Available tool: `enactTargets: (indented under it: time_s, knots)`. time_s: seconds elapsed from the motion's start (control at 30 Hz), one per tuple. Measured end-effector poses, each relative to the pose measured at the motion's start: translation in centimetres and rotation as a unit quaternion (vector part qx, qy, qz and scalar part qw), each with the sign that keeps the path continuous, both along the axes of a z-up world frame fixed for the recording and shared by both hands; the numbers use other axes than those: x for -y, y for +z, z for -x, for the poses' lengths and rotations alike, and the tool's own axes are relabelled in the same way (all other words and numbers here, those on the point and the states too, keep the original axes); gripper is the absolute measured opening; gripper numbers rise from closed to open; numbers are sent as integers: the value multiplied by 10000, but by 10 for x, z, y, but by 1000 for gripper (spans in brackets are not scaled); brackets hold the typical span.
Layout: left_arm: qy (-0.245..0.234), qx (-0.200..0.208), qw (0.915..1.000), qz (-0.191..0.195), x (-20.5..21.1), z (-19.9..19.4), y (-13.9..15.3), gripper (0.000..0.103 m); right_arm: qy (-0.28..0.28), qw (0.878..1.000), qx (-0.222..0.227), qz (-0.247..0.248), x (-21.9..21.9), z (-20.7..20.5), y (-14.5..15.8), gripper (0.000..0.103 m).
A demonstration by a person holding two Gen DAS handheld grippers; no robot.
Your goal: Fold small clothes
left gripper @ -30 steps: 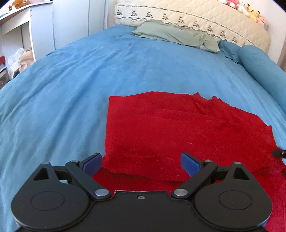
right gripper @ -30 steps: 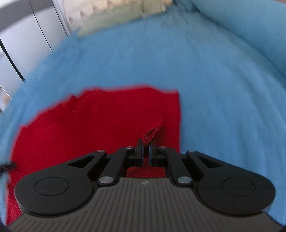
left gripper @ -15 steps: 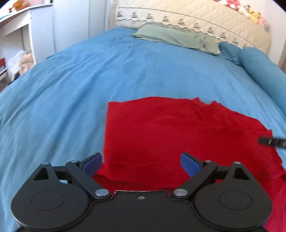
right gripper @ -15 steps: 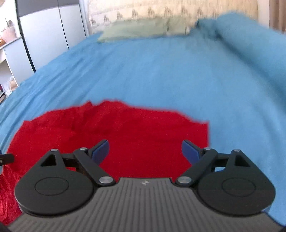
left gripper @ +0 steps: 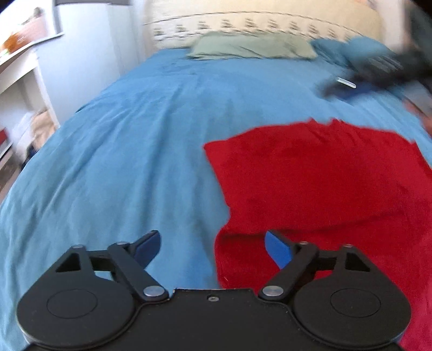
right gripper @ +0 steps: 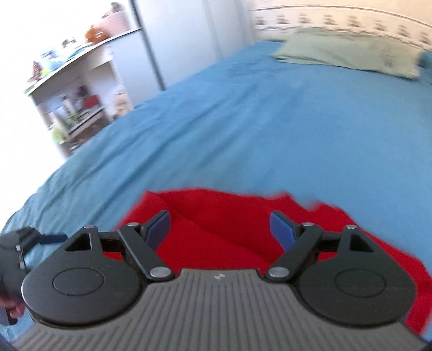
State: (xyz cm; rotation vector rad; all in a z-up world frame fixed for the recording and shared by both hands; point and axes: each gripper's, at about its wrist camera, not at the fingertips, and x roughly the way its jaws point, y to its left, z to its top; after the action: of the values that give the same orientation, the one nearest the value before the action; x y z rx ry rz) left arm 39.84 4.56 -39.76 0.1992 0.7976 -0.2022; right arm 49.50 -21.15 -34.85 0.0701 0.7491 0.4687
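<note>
A red cloth (left gripper: 324, 183) lies folded on the blue bedspread (left gripper: 135, 151), one layer over another. My left gripper (left gripper: 212, 247) hovers over the cloth's near left edge. Its jaws are closing with that edge and bare bedspread between them, and the pads press on nothing. In the right wrist view my right gripper (right gripper: 220, 229) is above the red cloth (right gripper: 216, 224), its jaws wide but closing and gripping nothing. It shows as a dark blur, the right gripper (left gripper: 348, 89), at the upper right of the left wrist view. The left gripper (right gripper: 54, 238) pokes in at the far left.
A green pillow (left gripper: 253, 47) and a cream quilted headboard (left gripper: 270, 24) lie at the far end of the bed. A rolled blue blanket (left gripper: 359, 46) is at the back right. White shelves (right gripper: 78, 108) with small items and a white wardrobe (right gripper: 183, 35) stand beyond the left side.
The right gripper let go of the pinched red fold, opened wide, and lifted away while swinging left. The left gripper slid left to the cloth's edge and its jaws narrowed a little.
</note>
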Motion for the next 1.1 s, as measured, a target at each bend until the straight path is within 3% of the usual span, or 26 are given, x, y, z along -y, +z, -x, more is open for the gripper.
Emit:
enactTargets:
  time_s: [0.17, 0.37, 0.43, 0.5, 0.6, 0.7, 0.87, 1.03, 1.07, 1.1]
  knots:
    - [-501, -183, 9981, -307, 8, -12, -16, 61, 469, 9987, -190, -38, -64, -44, -13, 94]
    - [-520, 58, 9985, -163, 11, -25, -19, 55, 908, 9949, -331, 287, -121, -63, -36, 87]
    - [-586, 82, 9982, -96, 14, -27, -19, 44, 881, 9952, -318, 298, -128, -60, -40, 87]
    - [-665, -27, 9978, -56, 16, -29, -23, 10, 837, 9956, -351, 248, -128, -56, -42, 87]
    - [-397, -121, 9991, 79, 7, -30, -25, 10, 897, 9951, -372, 170, -130, -51, -42, 87]
    - [76, -411, 9967, 697, -11, -30, -26, 10, 1080, 9935, -360, 4, -134, -48, -44, 85]
    - [521, -554, 9911, 1096, -19, -24, -30, 10, 1268, 9897, -651, 150, -153, -51, -75, 64]
    - [752, -577, 9874, 1268, -23, -22, -25, 15, 1101, 9923, -507, 266, -155, -54, -96, 59]
    - [775, -530, 9868, 1321, -23, -19, -19, 26, 1120, 9920, -498, 307, -156, -54, -94, 59]
    - [775, -454, 9864, 1374, -23, -18, -13, 44, 1126, 9919, -493, 317, -156, -54, -92, 60]
